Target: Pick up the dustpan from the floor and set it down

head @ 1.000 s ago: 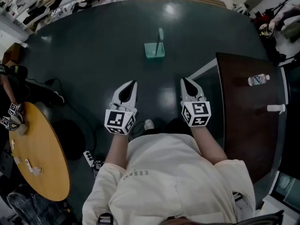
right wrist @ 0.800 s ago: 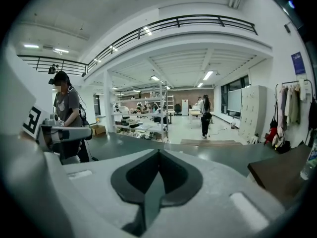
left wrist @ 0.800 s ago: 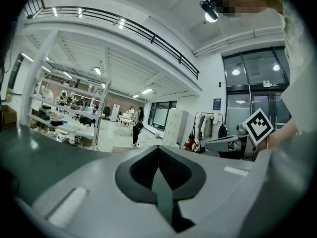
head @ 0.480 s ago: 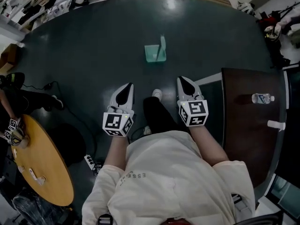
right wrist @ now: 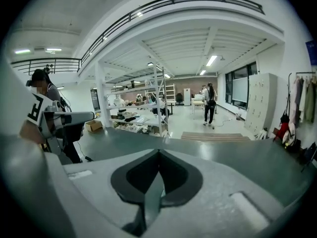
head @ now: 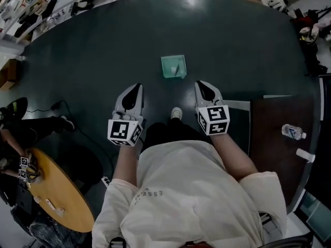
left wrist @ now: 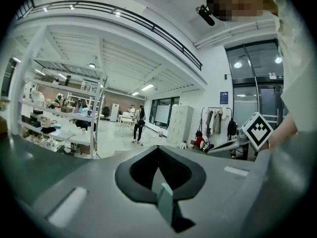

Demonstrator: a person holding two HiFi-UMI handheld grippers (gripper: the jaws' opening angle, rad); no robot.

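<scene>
Floor [head: 93, 50] of dark green, brown table [head: 279, 149] at right, left gripper [head: 135, 87] and right gripper [head: 202, 84] side by side, jaws of both together and empty, pale green dustpan [head: 173, 66] on the floor just ahead between them, untouched, bottle [head: 293, 132] lying on the table.

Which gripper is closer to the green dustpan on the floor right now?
Right, by a little. In the head view the right gripper sits just below and right of the dustpan. The left gripper is below and farther off to its left. Neither touches it.
</scene>
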